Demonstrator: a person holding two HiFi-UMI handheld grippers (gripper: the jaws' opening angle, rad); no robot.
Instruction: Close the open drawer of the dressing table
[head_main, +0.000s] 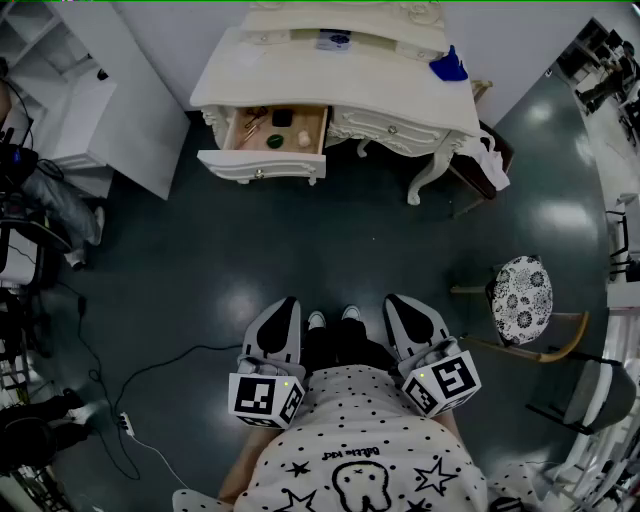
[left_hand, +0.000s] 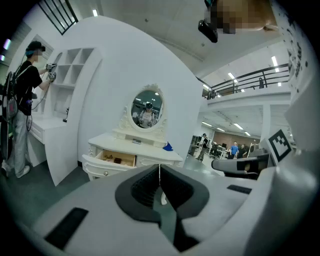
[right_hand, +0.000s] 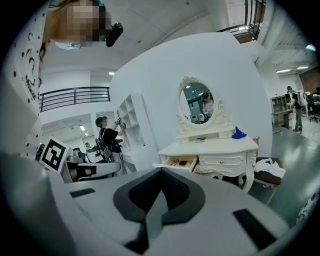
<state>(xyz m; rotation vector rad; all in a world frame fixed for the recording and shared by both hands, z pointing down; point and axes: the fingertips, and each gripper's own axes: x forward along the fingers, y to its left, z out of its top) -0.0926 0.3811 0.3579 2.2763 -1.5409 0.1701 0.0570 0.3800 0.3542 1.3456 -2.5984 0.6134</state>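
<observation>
Nothing of the task is done yet. The drawer (head_main: 262, 163) stands pulled out of the left half of the dressing table (head_main: 400, 75) with small things lying in it, and the person stands well back from the dressing table across the floor. The left claw (head_main: 285, 310) and the right claw (head_main: 402, 306) are each pressed together on nothing, held near the body. What is left, I judge, is to walk up and push the drawer front home. Only the head view looks down into the drawer. Only the gripper views show the oval mirror (right_hand: 199, 105) on the dressing table and another person (left_hand: 22, 105) at white shelves (left_hand: 70, 70) to its left.
</observation>
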